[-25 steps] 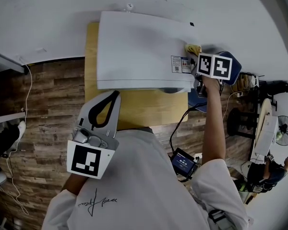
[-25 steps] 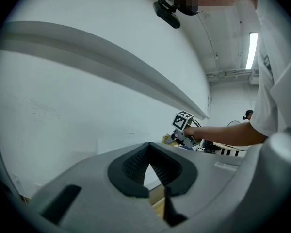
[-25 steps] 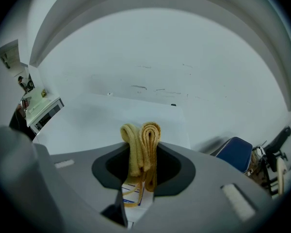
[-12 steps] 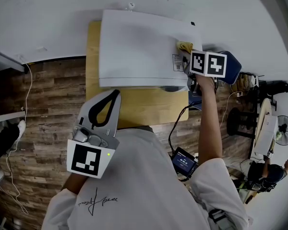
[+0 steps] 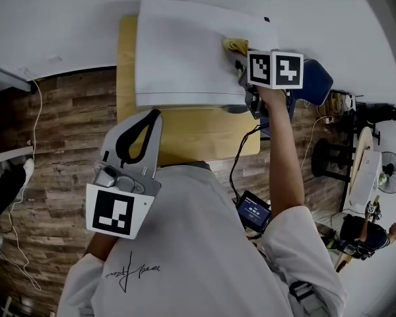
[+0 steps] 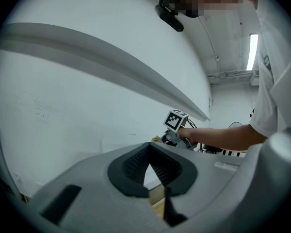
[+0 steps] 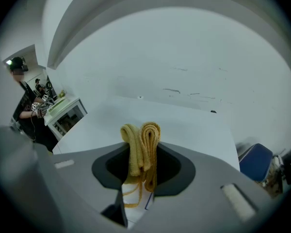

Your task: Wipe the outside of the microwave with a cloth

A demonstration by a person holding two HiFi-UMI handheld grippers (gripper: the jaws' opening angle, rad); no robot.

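Your right gripper (image 5: 240, 59) has its jaws clamped on the yellow cloth (image 7: 141, 149), which is folded into a thick wad that sticks out past the tips. The cloth is on top of the white microwave (image 5: 178, 51), near its right edge and toward the back. The microwave stands at the back edge of the wooden counter (image 5: 185, 140), close to the wall. Your left gripper (image 5: 156, 117) hangs off the counter's front edge, close to your chest, with its jaws together and nothing between them (only the tips meet).
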